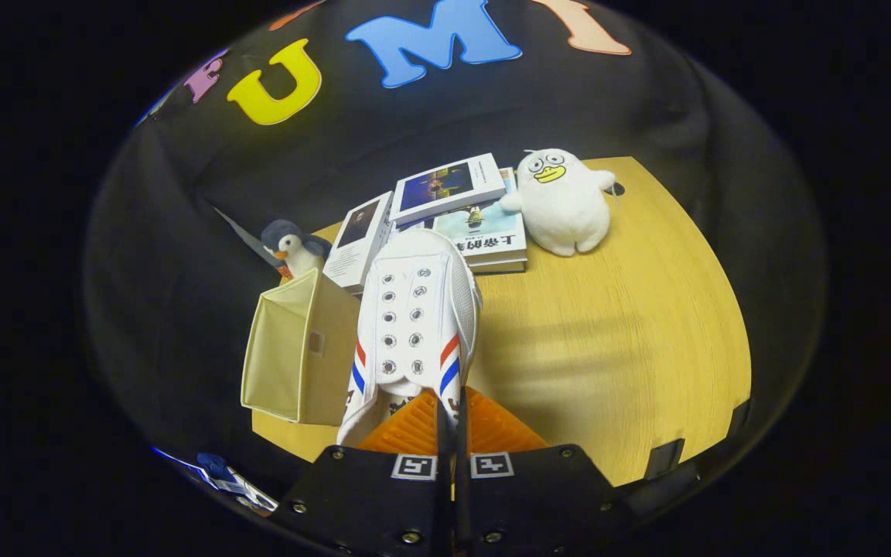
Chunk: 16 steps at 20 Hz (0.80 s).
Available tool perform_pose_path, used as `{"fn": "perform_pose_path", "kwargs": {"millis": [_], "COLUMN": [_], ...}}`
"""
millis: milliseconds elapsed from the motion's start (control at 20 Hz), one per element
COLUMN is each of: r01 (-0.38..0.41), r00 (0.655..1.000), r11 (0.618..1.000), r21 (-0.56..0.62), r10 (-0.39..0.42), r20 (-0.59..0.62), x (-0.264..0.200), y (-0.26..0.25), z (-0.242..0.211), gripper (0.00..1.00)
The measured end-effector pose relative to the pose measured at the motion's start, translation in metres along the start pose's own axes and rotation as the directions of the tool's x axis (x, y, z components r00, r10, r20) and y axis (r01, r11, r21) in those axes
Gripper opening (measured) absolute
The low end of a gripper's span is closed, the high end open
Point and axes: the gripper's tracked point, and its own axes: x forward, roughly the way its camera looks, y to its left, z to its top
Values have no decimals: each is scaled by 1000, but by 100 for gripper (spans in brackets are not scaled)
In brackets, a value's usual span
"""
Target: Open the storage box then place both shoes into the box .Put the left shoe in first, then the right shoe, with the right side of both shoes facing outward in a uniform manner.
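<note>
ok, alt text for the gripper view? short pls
The gripper, its orange fingers pinched on the heel of a white shoe, holds it just right of an open beige storage box on a wooden table. Beyond lie stacked books, a penguin toy and a white duck plush.

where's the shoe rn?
The white shoe is clamped in the gripper, held above the table, just right of the open storage box.

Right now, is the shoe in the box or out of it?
Out. The white shoe hangs from the gripper, fingers pinching its heel, beside the open storage box, above the table.
</note>
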Motion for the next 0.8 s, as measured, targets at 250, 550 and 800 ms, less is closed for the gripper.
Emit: {"fn": "perform_pose_path", "kwargs": {"millis": [250,550,800], "r01": [-51,-133,-170], "r00": [999,990,983], "r11": [998,987,973], "r21": [-35,-84,-157], "r10": [51,129,157], "r20": [-15,-58,-91], "x": [13,41,56], "y": [48,111,155], "z": [8,17,24], "gripper": [2,2,2]}}
